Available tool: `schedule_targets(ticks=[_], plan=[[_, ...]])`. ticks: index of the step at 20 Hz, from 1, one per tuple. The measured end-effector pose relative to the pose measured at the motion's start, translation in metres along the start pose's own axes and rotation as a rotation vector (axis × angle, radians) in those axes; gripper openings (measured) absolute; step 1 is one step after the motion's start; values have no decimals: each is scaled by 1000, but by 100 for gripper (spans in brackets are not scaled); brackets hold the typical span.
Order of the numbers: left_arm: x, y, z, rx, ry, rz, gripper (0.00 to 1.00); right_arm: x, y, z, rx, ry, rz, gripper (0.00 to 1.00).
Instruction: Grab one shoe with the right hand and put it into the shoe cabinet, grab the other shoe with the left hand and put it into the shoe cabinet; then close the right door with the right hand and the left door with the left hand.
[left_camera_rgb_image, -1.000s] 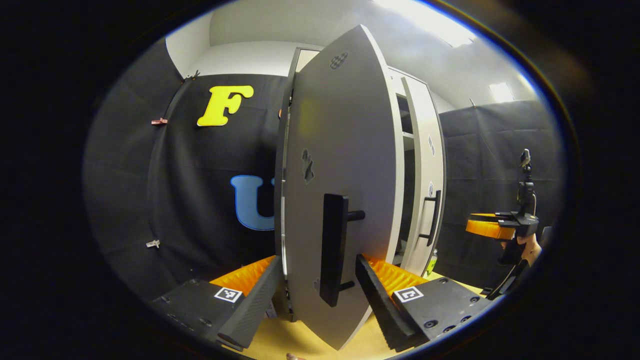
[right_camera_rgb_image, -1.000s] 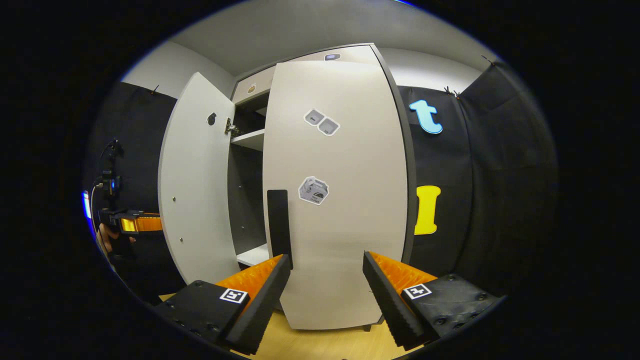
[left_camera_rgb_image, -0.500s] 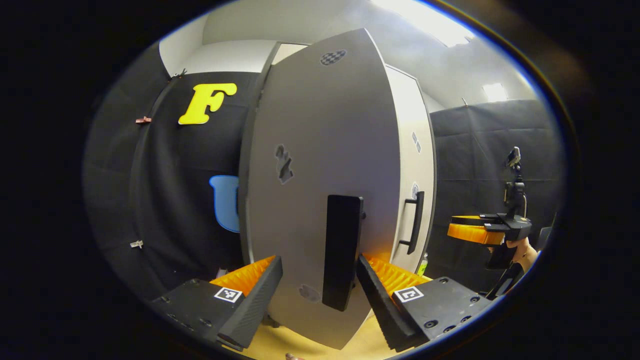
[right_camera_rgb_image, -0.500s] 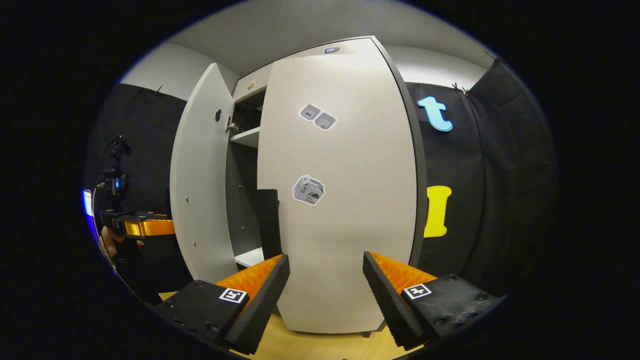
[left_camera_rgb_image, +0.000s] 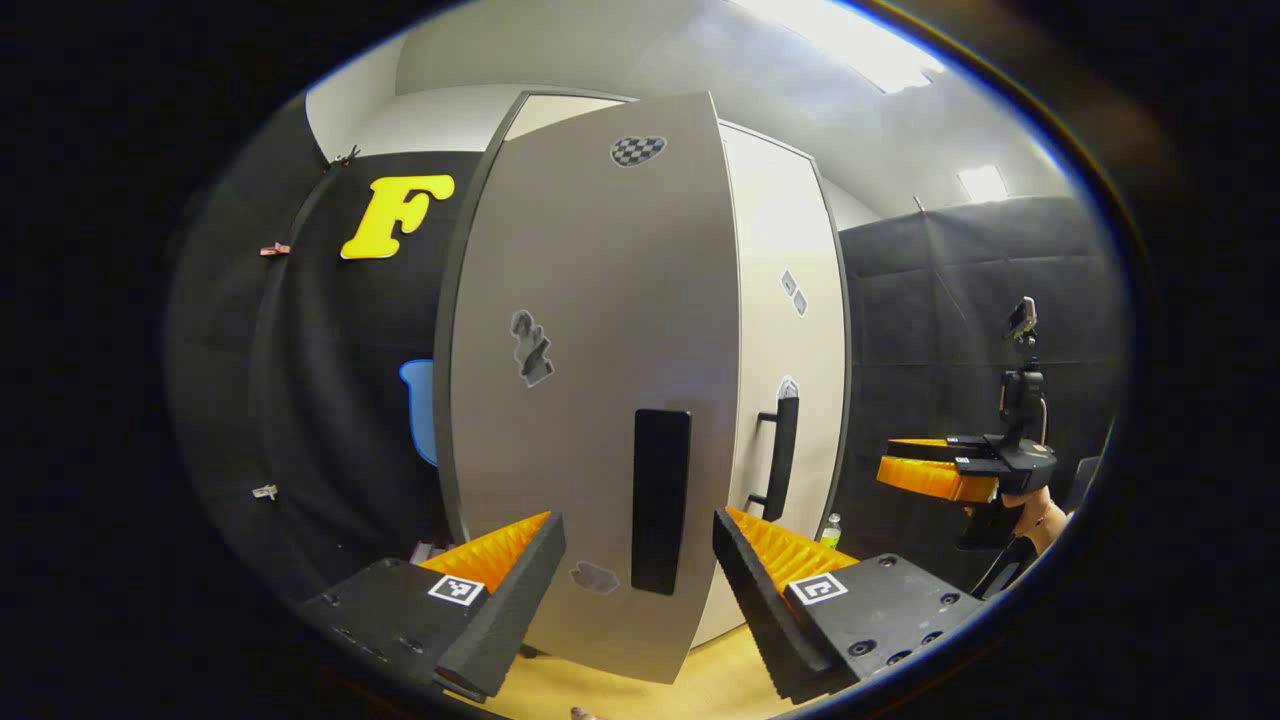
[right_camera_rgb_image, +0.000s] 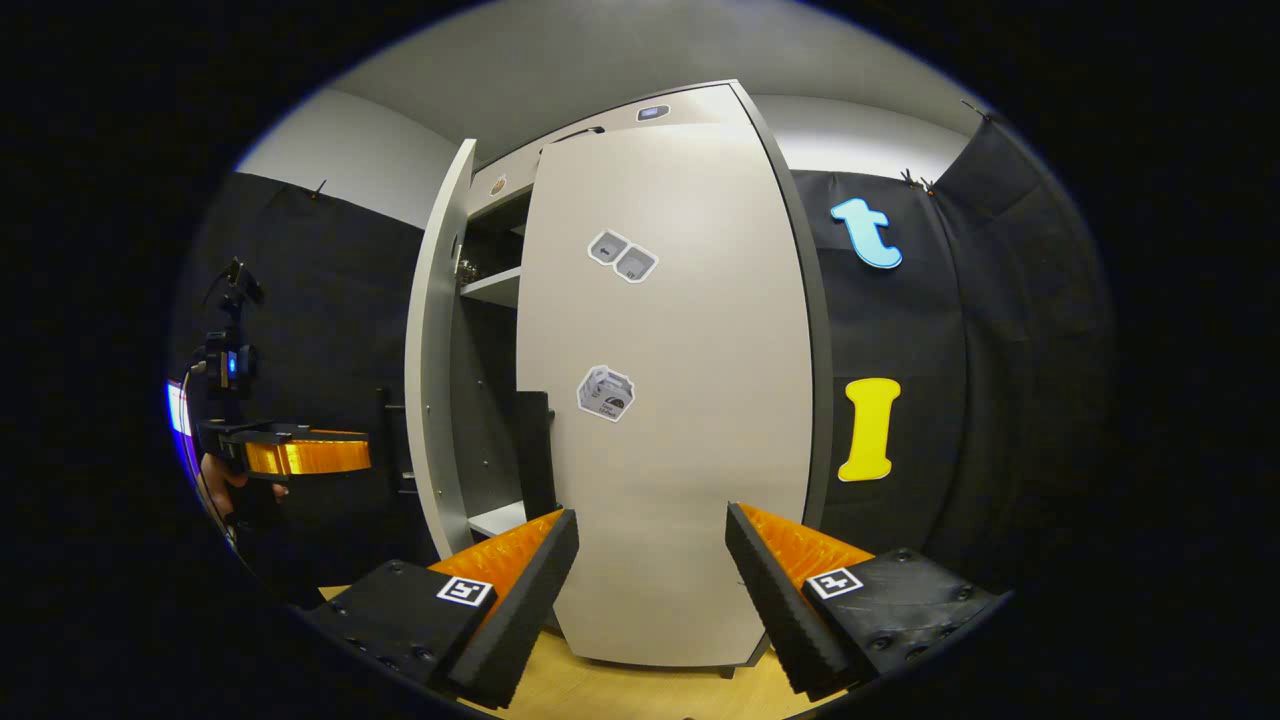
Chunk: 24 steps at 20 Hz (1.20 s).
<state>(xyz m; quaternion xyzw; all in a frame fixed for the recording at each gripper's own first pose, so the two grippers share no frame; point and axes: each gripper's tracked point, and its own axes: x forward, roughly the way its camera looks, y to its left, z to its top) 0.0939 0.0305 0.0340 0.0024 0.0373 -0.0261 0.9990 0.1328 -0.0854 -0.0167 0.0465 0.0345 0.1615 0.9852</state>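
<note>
The grey shoe cabinet's left door (left_camera_rgb_image: 590, 400) stands a little ajar in the left gripper view, its dark handle (left_camera_rgb_image: 660, 500) between the spread fingers of my left gripper (left_camera_rgb_image: 636, 522), which is open and holds nothing. Beside it the right door (left_camera_rgb_image: 780, 330) lies flat against the cabinet. In the right gripper view my right gripper (right_camera_rgb_image: 652, 515) is open in front of the right door (right_camera_rgb_image: 690, 420). The left door (right_camera_rgb_image: 435, 380) appears edge-on, and a narrow gap reveals an inner shelf (right_camera_rgb_image: 495, 285). Whether the left fingers touch the door I cannot tell.
A hand holds the right gripper (left_camera_rgb_image: 940, 470) off to the right of the cabinet. The left gripper (right_camera_rgb_image: 300, 455) hangs at the far left in the right gripper view. Pale wooden floor (right_camera_rgb_image: 640, 690) runs under the cabinet. Black cloth walls close in on both sides.
The left door has swung from wide open to nearly shut, with my left gripper following its handle. The gap into the cabinet has narrowed. My right gripper has hardly moved.
</note>
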Motion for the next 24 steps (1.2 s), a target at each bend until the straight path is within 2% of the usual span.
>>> schedule_targets(ticks=[6,13,19,21,24], plan=[[-41,-2,-1,11,5,31,92,-11,29,2,-14,-12,40,98],[-66,-8,3,-51,-4,41,95,-17,52,4,-9,-6,94,98],[-85,-27,3,-69,-10,31,95,-27,69,0,-28,7,120,98],[-88,-31,4,-71,-14,24,95,-30,68,-1,-47,12,95,98],[-87,-38,2,-90,-11,-8,95,-33,72,2,-65,-4,97,98]])
